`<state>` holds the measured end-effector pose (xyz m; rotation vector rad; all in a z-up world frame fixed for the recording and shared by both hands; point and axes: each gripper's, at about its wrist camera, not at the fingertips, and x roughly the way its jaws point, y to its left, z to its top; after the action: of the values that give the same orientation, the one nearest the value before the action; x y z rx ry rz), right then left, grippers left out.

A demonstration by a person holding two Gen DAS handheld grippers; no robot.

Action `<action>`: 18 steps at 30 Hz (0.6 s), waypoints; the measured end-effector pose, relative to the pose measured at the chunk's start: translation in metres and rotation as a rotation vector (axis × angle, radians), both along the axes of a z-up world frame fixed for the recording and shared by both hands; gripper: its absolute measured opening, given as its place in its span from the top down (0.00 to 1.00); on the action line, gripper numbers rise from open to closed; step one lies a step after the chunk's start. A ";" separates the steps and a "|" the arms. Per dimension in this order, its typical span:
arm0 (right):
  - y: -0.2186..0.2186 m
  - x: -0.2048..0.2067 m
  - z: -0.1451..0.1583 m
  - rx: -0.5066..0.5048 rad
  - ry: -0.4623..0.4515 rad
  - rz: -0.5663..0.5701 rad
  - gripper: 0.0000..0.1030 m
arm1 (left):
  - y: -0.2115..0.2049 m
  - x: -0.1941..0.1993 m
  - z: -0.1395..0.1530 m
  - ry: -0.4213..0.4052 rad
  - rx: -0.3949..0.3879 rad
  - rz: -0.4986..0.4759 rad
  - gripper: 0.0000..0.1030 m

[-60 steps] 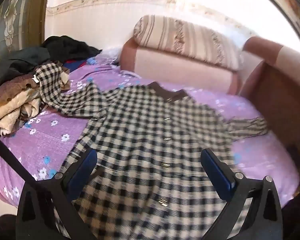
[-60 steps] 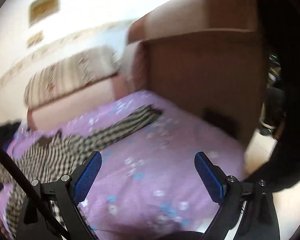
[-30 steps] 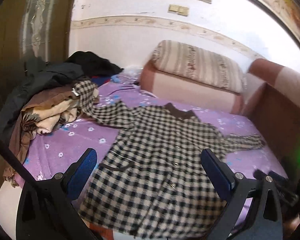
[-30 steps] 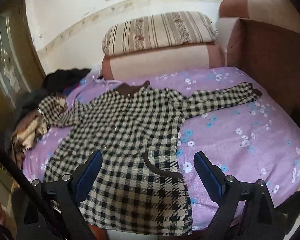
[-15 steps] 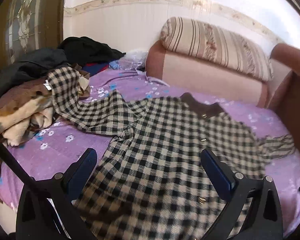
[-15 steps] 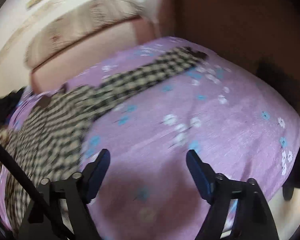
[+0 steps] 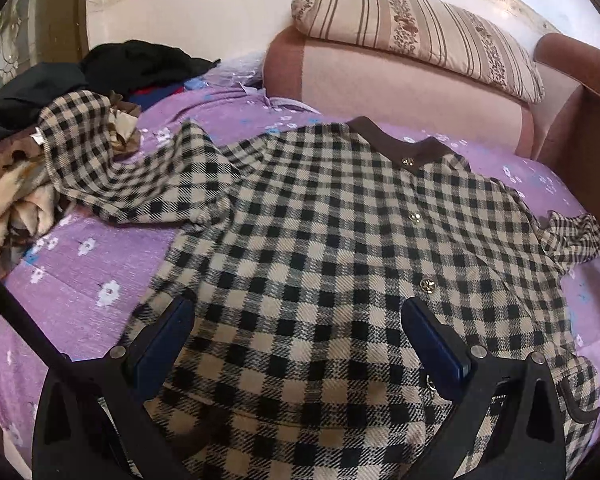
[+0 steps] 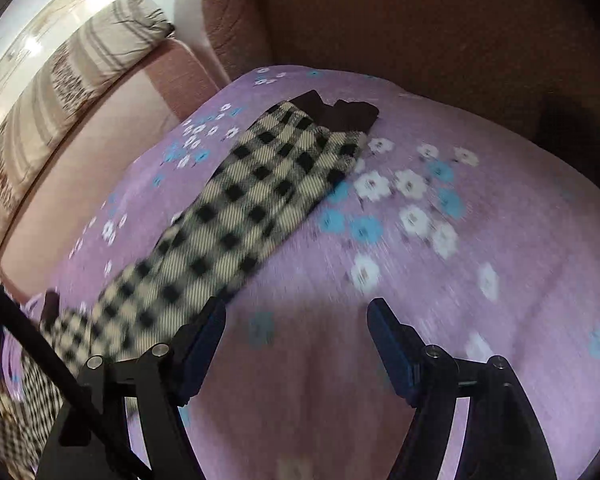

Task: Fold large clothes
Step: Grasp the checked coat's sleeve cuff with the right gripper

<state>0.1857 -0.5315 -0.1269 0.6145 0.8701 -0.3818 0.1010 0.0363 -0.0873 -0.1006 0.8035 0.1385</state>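
A beige-and-black checked coat with a brown collar lies face up on the purple flowered sheet. Its left sleeve is draped up onto a heap of clothes. My left gripper hovers open low over the coat's body, nothing between its fingers. In the right wrist view the coat's right sleeve stretches out flat and ends in a brown cuff. My right gripper is open above the bare sheet, its left finger at the sleeve's edge.
A heap of brown and beige clothes and black garments fills the sheet's left end. A striped bolster rests on the pink sofa back. A brown armrest walls in the right side.
The left gripper has dropped closer to the coat's body. The right gripper has swung from the whole coat to the right sleeve, come lower, and its jaws have narrowed a little.
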 end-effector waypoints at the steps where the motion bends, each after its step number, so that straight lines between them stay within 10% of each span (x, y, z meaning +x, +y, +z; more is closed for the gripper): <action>1: -0.003 0.006 -0.001 0.011 -0.004 -0.007 0.24 | 0.000 0.001 -0.001 0.007 -0.007 -0.003 0.00; 15: -0.055 0.070 -0.011 0.147 -0.090 -0.134 0.26 | 0.006 0.012 -0.009 0.037 -0.056 0.007 0.00; 18: -0.064 0.081 -0.012 0.218 -0.099 -0.132 0.64 | 0.006 0.015 -0.015 0.057 -0.051 0.009 0.00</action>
<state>0.2671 -0.5952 -0.1388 0.8885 0.7834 -0.3746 0.1162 0.0424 -0.1027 -0.1484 0.8636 0.1297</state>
